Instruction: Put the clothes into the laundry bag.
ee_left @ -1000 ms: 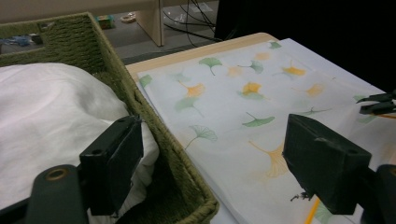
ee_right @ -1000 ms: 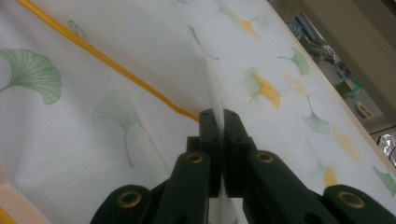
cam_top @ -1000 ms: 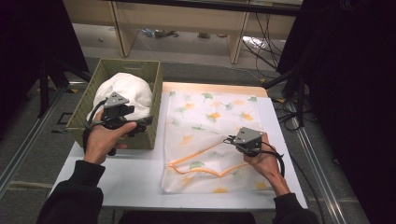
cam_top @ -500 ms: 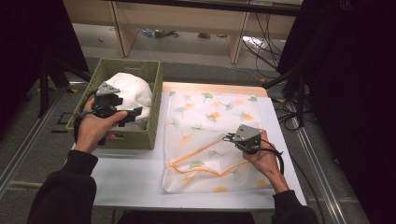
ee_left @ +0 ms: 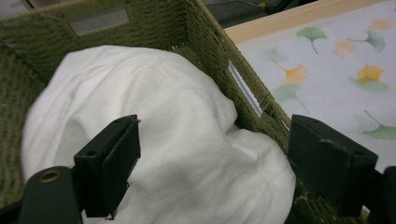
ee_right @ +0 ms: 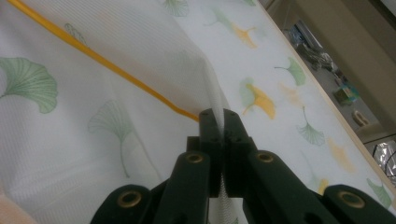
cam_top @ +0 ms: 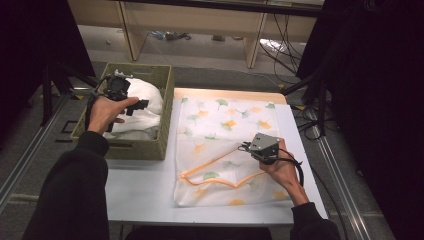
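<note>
One woven basket, one white cloth bundle, one leaf-print mesh bag — two grippers, left, right

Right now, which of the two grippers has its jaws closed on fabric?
The right gripper: its jaws pinch the raised flap of the leaf-printed mesh bag. The left gripper stands open above the white cloth in the green basket.

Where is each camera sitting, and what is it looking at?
High view: above the table, looking forward and down; both forearms and hands come in from below.
Left gripper view: rides the left hand-held gripper, open jaws over the white cloth in the green basket.
Right gripper view: rides the right hand-held gripper, jaws shut on the mesh bag.
All three views show the leaf-print bag.
</note>
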A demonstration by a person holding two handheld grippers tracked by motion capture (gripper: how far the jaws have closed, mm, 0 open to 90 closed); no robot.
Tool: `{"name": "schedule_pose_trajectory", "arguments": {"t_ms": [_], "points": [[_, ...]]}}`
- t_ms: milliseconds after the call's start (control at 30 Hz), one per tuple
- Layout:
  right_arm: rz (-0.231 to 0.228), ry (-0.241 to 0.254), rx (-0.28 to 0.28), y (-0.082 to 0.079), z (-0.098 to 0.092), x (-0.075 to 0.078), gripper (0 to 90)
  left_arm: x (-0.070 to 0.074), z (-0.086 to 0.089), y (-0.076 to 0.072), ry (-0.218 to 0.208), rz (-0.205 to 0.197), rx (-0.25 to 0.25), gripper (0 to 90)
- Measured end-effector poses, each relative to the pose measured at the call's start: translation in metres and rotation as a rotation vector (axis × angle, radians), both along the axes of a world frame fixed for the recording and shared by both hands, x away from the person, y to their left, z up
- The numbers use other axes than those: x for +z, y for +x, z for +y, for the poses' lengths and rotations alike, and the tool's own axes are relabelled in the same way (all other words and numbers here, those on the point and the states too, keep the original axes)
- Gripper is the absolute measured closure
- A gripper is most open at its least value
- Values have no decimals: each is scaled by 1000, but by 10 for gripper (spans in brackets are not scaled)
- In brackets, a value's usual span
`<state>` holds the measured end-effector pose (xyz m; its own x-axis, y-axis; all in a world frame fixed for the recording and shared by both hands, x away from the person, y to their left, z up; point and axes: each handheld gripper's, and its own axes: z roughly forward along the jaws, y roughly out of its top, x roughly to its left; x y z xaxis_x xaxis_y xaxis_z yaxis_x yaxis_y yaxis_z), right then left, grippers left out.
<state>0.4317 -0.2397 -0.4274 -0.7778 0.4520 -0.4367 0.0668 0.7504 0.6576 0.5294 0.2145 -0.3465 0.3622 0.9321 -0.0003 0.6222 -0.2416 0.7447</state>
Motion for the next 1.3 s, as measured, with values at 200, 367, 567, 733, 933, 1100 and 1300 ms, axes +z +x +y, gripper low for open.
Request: {"name": "schedule_pose_trajectory", "arguments": {"t_ms": [200, 367, 567, 733, 933, 1100, 1300], "points": [[-1, -5, -3, -1, -1, -1, 898, -17, 1, 21, 48, 110, 30, 177], [13, -1, -3, -4, 0, -2, 898, -31, 2, 35, 42, 184, 90, 167], [7, -8, 13, -3, -1, -3, 898, -50, 4, 52, -7, 227, 185, 149], [14, 2, 5, -4, -1, -3, 898, -64, 1, 59, -6, 307, 132, 92], [13, -1, 12, -4, -2, -3, 898, -81, 0, 59, -11, 297, 147, 0], [16, -2, 15, -5, -1, -4, 898, -94, 1, 59, -53, 250, 163, 0], [9, -11, 29, -4, 0, -5, 898, -102, -7, 59, -40, 265, 137, 0]]}}
